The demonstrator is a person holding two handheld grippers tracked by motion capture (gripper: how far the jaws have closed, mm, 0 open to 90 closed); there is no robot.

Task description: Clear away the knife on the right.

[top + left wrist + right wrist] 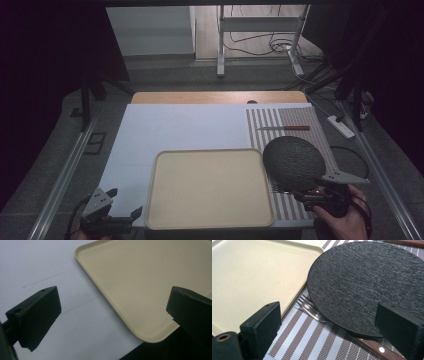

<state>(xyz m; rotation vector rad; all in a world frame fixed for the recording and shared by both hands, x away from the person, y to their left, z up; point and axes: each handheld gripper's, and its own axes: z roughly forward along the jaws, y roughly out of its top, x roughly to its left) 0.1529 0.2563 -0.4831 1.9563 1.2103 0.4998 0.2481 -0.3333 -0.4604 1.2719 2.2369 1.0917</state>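
Left gripper (pixel 125 202) hovers wide open and empty at the near left corner of the beige tray (pixel 210 220), which lies on the white surface (pixel 175 125). Right of the tray, a dark round plate (pixel 294 162) sits on a striped placemat (pixel 287 120), partly covering a fork (pixel 310 310). Right gripper (pixel 327 325) stands fully open at the plate's near edge, gripping nothing.
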